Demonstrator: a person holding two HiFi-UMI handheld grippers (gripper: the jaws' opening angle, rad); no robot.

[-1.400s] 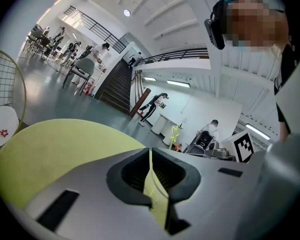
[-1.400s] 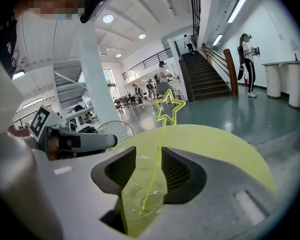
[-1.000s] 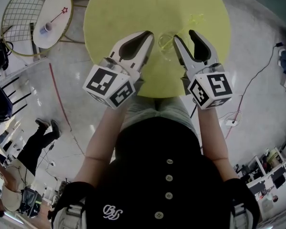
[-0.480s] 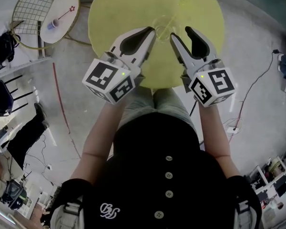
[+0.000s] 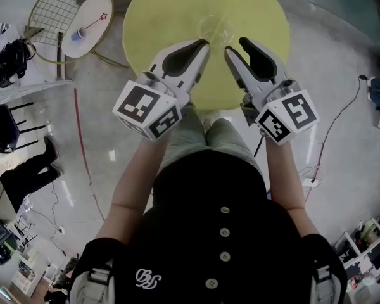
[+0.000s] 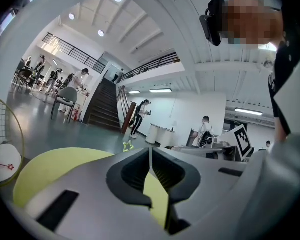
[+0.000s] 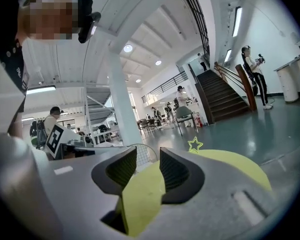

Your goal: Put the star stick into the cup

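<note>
A clear cup stands on the round yellow table, just beyond both grippers' tips. The thin yellow-green star stick shows as a small star outline over the table's far edge in the left gripper view, and the same star shows in the right gripper view. In the head view I cannot make the stick out. My left gripper is shut and empty, its jaws meeting. My right gripper has a gap between its jaws, which are closing with nothing between them.
A small white round table with a red star stick and a small cup stands at the far left, against a round wire frame. A cable runs over the floor at the right. People, chairs and a staircase fill the hall beyond.
Both grippers have drawn back from the cup, which was between their tips and now lies beyond them. The right jaws have narrowed a little.
</note>
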